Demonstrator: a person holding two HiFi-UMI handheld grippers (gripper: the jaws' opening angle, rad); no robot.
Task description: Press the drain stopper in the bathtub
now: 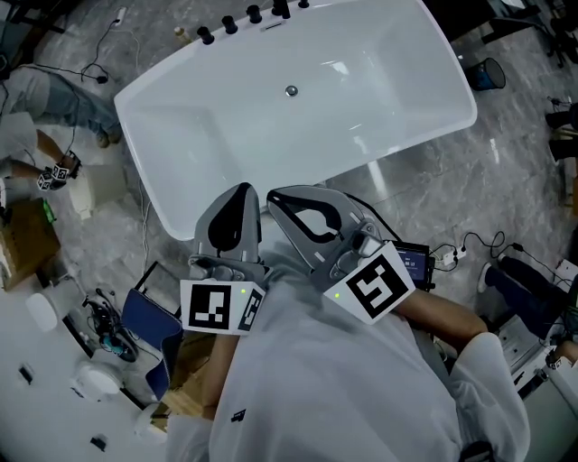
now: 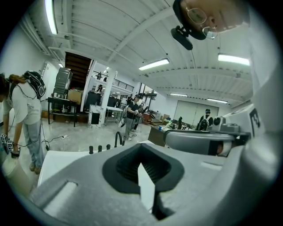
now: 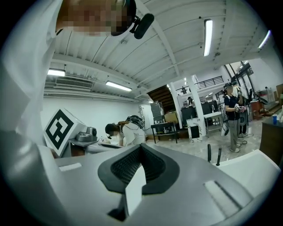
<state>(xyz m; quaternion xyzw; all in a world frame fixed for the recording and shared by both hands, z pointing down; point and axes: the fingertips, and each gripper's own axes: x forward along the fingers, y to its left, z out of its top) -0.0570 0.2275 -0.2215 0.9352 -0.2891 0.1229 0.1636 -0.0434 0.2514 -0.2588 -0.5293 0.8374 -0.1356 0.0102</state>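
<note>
One bathtub (image 1: 181, 135) stands on the floor, with one drain stopper (image 1: 291, 91) in its bottom. Five black fittings (image 1: 254, 13) line its far edge. There are two grippers, the left gripper (image 1: 239, 191) and the right gripper (image 1: 282, 198), each with one marker cube (image 1: 219, 307). One person (image 1: 54, 99) bends by the tub's left end. At least two more people (image 2: 132, 111) stand farther back.

**White tub on grey marbled floor**

The bathtub (image 1: 397, 81) is plain glossy white. Its drain stopper (image 1: 291, 91) is silver, and the taps (image 1: 255, 14) on its rim are black. The floor (image 1: 515, 171) is grey with pale marble veining. The left gripper (image 1: 238, 200) and right gripper (image 1: 282, 200) are light grey, and their fingers (image 2: 79, 185) have a black ribbed lining. Each marker cube (image 1: 219, 307) is white with black square patterns. The shirt (image 1: 343, 388) is white.
</note>
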